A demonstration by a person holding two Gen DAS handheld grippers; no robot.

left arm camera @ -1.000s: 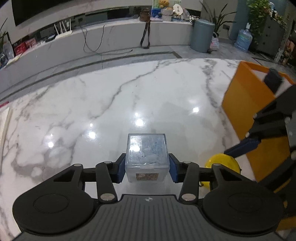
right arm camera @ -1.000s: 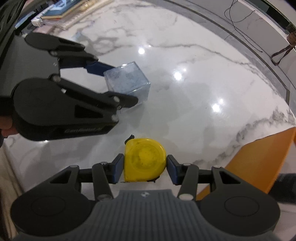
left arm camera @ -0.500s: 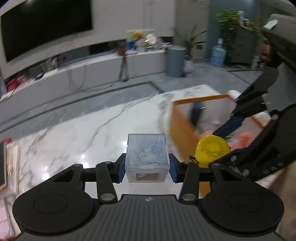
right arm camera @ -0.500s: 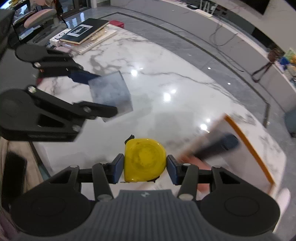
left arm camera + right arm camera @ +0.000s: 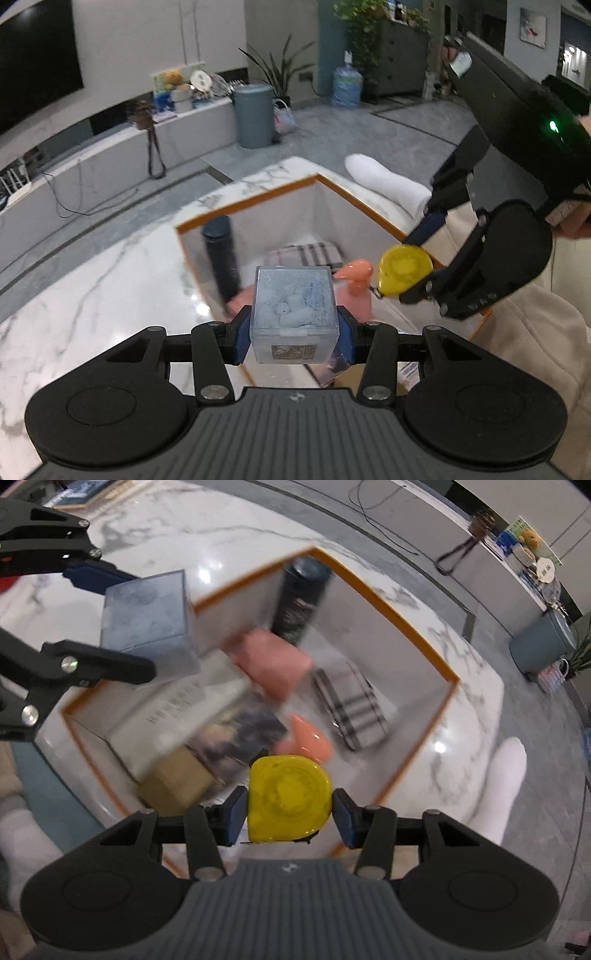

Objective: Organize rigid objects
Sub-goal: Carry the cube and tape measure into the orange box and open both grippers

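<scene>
Transfer step: left gripper (image 5: 294,334) clamps clear plastic cube box (image 5: 294,312), right gripper (image 5: 290,818) clamps yellow round tape measure (image 5: 289,798), both above orange-rimmed white bin (image 5: 380,594); next, probably lower and release inside.

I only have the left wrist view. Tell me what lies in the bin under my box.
Observer: Below the box, a white printed carton lies along the bin wall.
Operator: Name what sits beside it.
Observer: A brown box, in the near corner.
Operator: Report what the tape hangs over.
Observer: The right gripper is shut on the tape, above a dark packet.
</scene>
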